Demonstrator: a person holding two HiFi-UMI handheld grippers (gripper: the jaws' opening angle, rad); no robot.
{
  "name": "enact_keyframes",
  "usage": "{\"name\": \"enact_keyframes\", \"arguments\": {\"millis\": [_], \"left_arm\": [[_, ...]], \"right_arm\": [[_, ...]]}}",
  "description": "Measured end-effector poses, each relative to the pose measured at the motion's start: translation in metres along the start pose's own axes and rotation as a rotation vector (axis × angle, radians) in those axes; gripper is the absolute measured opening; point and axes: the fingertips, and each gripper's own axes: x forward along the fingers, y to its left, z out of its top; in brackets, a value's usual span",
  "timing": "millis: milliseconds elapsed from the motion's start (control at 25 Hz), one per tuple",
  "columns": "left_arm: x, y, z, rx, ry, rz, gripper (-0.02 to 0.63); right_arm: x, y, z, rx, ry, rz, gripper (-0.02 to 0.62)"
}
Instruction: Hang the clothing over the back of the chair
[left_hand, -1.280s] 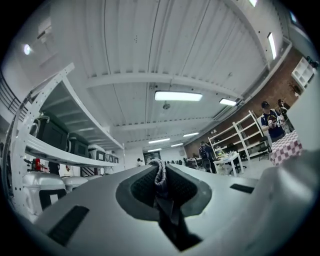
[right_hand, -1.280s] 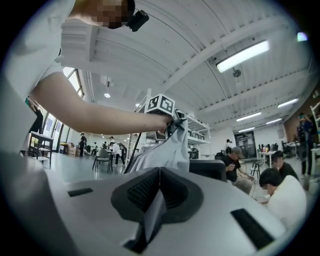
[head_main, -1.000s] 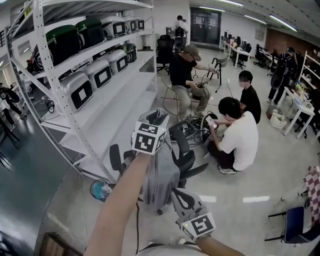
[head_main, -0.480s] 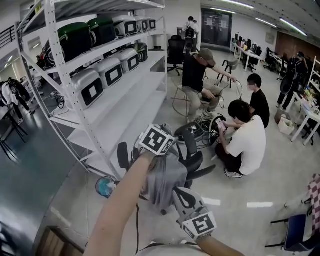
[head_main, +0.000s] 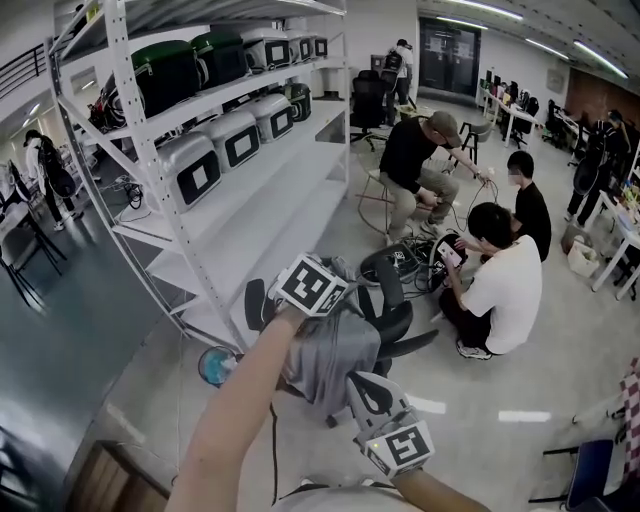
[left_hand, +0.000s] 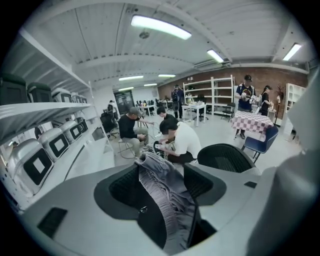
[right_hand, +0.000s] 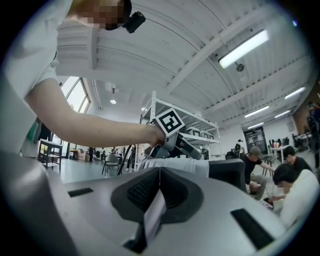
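Your left hand-held gripper (left_hand: 160, 172) is dipping lower over chair (head_main: 395, 310), jaws just opening, released, clothing (head_main: 330, 355) lying loose between them; right hand-held gripper (right_hand: 159, 175) is clenching clothing edge.

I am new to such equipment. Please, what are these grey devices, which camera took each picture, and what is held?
No robot: a person holds a two-jaw gripper in each hand. The overview picture comes from a camera on the head, looking down; the other two from cameras on the grippers. A grey garment lies draped over a black office chair. The left gripper has just been opening its jaws; the cloth lies loose between them. The right gripper pinches the garment's edge.
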Motion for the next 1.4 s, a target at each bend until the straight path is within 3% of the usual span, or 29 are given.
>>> {"name": "enact_keyframes", "arguments": {"millis": [360, 680, 840, 1040, 1200, 1400], "left_arm": [[-0.011, -0.007, -0.009, 0.040, 0.050, 0.007, 0.282], [-0.065, 0.000, 0.018, -0.011, -0.156, 0.186, 0.268], [-0.104, -0.006, 0.027, -0.031, -0.278, 0.253, 0.200], [-0.151, -0.020, 0.010, -0.097, -0.414, 0.304, 0.153], [-0.162, -0.050, -0.027, -0.073, -0.415, 0.330, 0.068], [-0.160, -0.082, -0.057, -0.146, -0.451, 0.321, 0.037]], "right_arm": [[-0.009, 0.002, 0.002, 0.005, -0.007, 0.019, 0.015], [-0.015, 0.001, -0.006, 0.034, -0.006, 0.032, 0.015], [-0.013, 0.007, -0.001, 0.019, 0.005, 0.050, 0.015], [-0.009, 0.010, -0.002, 0.019, 0.005, 0.063, 0.015], [-0.011, 0.011, -0.004, 0.019, 0.016, 0.065, 0.015], [-0.015, 0.013, -0.008, 0.022, 0.027, 0.066, 0.015]]}}
